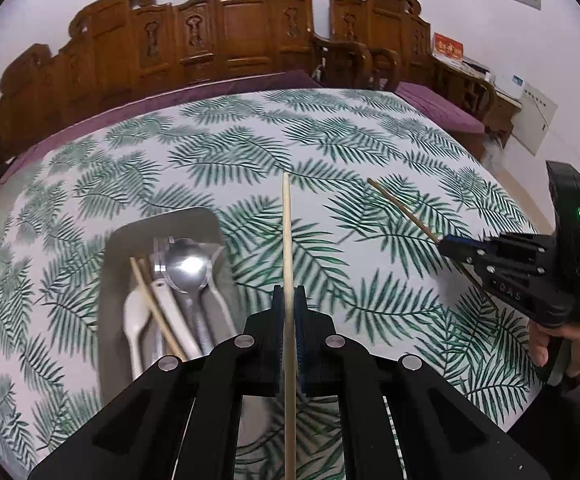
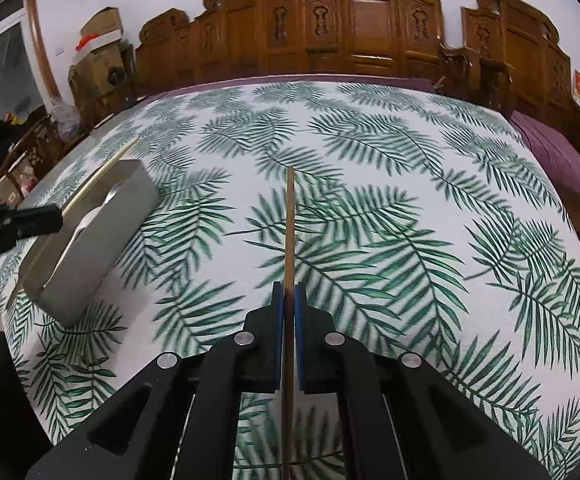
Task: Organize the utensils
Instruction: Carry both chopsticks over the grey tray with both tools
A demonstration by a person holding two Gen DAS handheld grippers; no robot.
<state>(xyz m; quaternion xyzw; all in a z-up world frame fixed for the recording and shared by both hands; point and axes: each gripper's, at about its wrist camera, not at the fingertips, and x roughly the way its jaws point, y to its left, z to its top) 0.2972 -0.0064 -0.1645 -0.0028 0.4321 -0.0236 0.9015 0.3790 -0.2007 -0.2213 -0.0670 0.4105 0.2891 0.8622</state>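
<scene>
My left gripper [image 1: 288, 300] is shut on a pale wooden chopstick [image 1: 287, 232] that sticks out forward over the table. Left of it lies the grey tray [image 1: 110, 264] with a metal spoon [image 1: 188, 270], white spoons and chopsticks inside. My right gripper [image 2: 288, 296] is shut on a darker wooden chopstick [image 2: 289, 224]. From the left wrist view, that right gripper [image 1: 447, 246] shows at the right edge with its chopstick [image 1: 401, 210] pointing up-left. From the right wrist view, the tray [image 2: 130, 204] sits far left, and the left gripper [image 2: 56, 218] hangs over it with its chopstick [image 2: 102, 172].
A round table [image 2: 389, 184] with a green leaf-print cloth fills both views. Carved wooden benches with purple cushions [image 1: 441, 108] stand behind it. Boxes and clutter [image 2: 98, 52] pile up at the far left. A hand [image 1: 569, 340] holds the right gripper.
</scene>
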